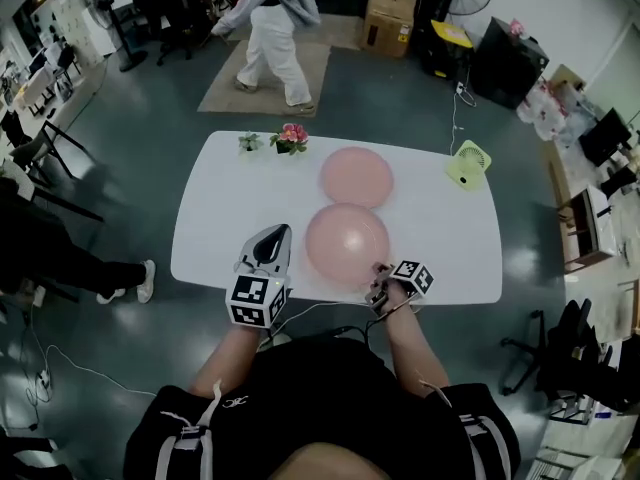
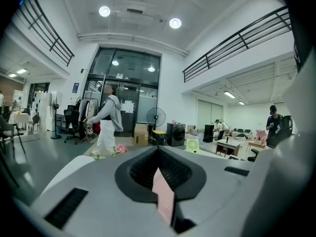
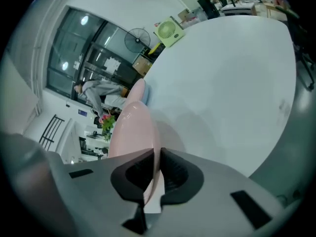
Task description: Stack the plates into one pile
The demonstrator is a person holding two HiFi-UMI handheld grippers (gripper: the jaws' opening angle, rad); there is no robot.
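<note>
Grey floor spreads round a white counter [image 1: 210, 228] that sits mid-frame in the head view. On it we see two pink plates, one right behind the other; we cannot tell whether their rims touch. The far plate [image 1: 356, 176] lies above centre and the near plate [image 1: 347, 241] below it, close to the counter's lower edge. A green fan [image 1: 468, 163] stands at the counter's upper right, flowers [image 1: 290, 138] at its upper left. A person [image 1: 275, 28] walks across the top of the frame.

Our right gripper [image 1: 380, 271] is at the near plate's lower right rim. In the right gripper view its jaws are clamped on that rim, and the plate runs away from them over the counter; we cannot tell whether it is off the surface.

Our left gripper [image 1: 276, 234] hovers left of the near plate, over the counter's lower edge, clear of the plate. In the left gripper view its jaws stand together with nothing between them.
</note>
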